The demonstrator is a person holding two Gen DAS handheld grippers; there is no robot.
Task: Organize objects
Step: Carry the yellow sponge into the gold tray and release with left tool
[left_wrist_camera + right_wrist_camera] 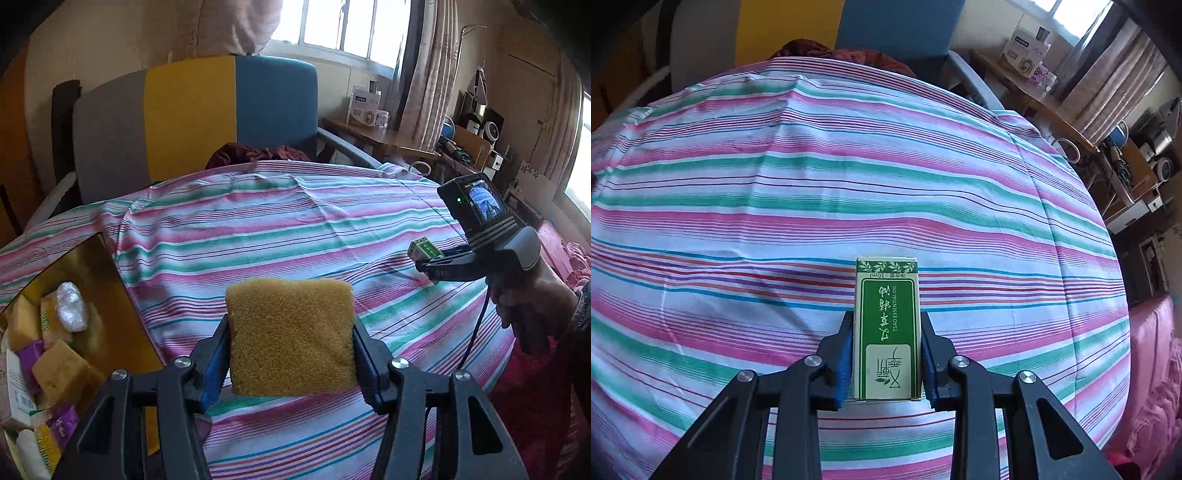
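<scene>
My left gripper [291,332] is shut on a yellow sponge [291,336], which hangs above the striped cloth [258,229] on the table. Its pads press the sponge's two sides. A gold-lined box [110,295] at the lower left holds several sponges, small packets and a clear plastic wad. My right gripper [886,347] is shut on a green and cream essential oil box [886,328], held upright over the cloth. In the left wrist view the right gripper [424,258] shows at the right with the oil box [424,251] at its tips, in a person's hand [528,306].
A grey, yellow and blue chair [195,114] stands behind the table. A wooden desk [388,140] with a white carton and clutter lies at the back right. Pink bedding [1152,354] borders the table on the right.
</scene>
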